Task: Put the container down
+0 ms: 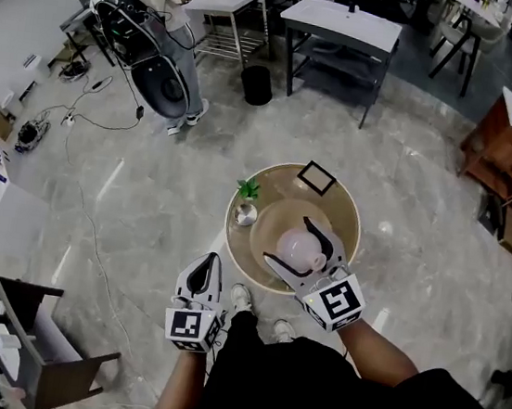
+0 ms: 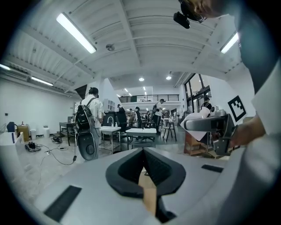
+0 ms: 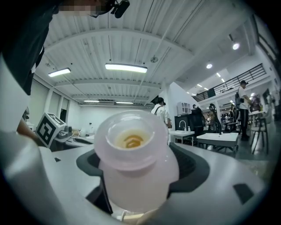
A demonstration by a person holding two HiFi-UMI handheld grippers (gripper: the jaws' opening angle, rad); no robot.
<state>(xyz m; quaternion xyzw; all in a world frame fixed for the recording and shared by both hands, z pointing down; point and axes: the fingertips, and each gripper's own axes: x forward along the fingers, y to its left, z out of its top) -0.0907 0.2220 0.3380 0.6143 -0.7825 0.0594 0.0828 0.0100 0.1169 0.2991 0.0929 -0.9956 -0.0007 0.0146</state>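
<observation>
What I can't make out

My container (image 3: 134,167) fills the right gripper view, its bottom hidden between the jaws. The yellowish bit inside is too blurred to tell. From above it covers the table's (image 1: 342,204) middle, and my right gripper (image 1: 293,244) hides the near edge.

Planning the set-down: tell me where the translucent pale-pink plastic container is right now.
In the head view, the translucent pale-pink container is clamped in the right gripper, held over the round beige table, right of the small green plant.

2 grippers (image 1: 201,278) (image 1: 292,245), 1 container (image 1: 306,253), 1 table (image 1: 349,219), 1 plant (image 1: 248,188)
</observation>
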